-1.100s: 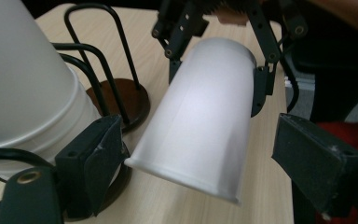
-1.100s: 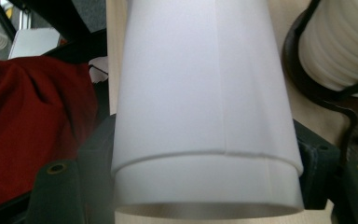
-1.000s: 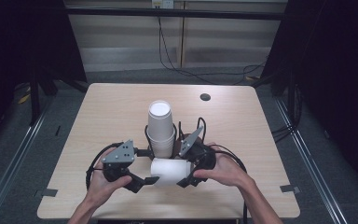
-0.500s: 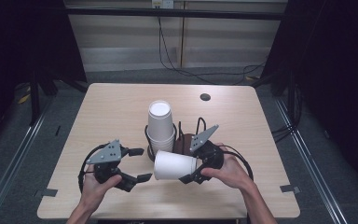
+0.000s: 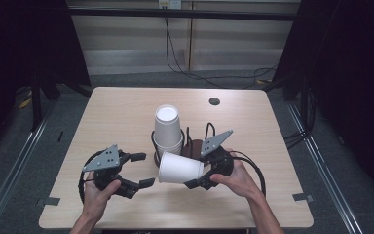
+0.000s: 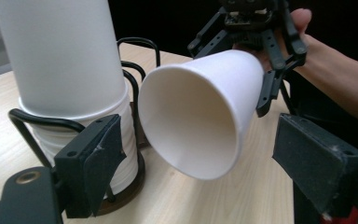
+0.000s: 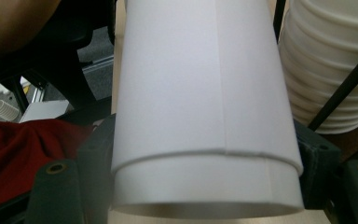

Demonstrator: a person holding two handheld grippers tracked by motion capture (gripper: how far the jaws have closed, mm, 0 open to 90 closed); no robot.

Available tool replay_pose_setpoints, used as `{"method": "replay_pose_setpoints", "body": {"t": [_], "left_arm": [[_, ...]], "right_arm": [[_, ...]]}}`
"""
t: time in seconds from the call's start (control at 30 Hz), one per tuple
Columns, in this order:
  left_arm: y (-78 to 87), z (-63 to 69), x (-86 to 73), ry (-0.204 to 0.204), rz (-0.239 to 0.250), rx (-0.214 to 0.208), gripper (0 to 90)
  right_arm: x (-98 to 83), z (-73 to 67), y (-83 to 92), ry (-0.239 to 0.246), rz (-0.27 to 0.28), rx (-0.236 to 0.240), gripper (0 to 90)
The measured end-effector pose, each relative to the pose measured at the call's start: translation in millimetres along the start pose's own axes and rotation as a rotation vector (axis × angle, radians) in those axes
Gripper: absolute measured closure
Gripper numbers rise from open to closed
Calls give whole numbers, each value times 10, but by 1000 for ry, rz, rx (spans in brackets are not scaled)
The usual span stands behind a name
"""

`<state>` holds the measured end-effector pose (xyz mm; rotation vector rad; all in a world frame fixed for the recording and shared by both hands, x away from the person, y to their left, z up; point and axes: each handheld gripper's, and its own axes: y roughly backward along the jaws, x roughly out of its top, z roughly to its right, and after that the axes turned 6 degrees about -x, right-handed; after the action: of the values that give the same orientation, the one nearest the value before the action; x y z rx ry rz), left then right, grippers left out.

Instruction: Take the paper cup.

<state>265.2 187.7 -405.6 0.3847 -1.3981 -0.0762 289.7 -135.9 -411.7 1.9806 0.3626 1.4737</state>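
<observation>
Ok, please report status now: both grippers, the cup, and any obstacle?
Right gripper shut on paper cup, cup sideways, mouth toward left gripper. Left gripper open, empty. Cup stack in wire holder close behind.

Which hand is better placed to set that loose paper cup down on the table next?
Right. The right gripper is clamped on the paper cup, held sideways above the table. The left gripper stands open, apart from the cup.
</observation>
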Motion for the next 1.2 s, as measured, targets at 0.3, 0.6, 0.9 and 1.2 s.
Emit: {"method": "replay_pose_setpoints", "body": {"t": [0.3, 0.6, 0.9, 1.2], "left_arm": [[4, -16, -30, 9, 25, -37, 155], [-41, -17, -24, -1, 32, -69, 5], [-129, -8, -11, -2, 23, -82, 3], [-223, -12, -10, 8, 25, -110, 2]], "right_arm": [[21, -40, 13, 24, 66, 27, 258], [35, -55, 1, 38, 94, 43, 258], [83, -106, -20, 65, 122, 62, 258], [125, -174, -32, 98, 122, 84, 259]]}}
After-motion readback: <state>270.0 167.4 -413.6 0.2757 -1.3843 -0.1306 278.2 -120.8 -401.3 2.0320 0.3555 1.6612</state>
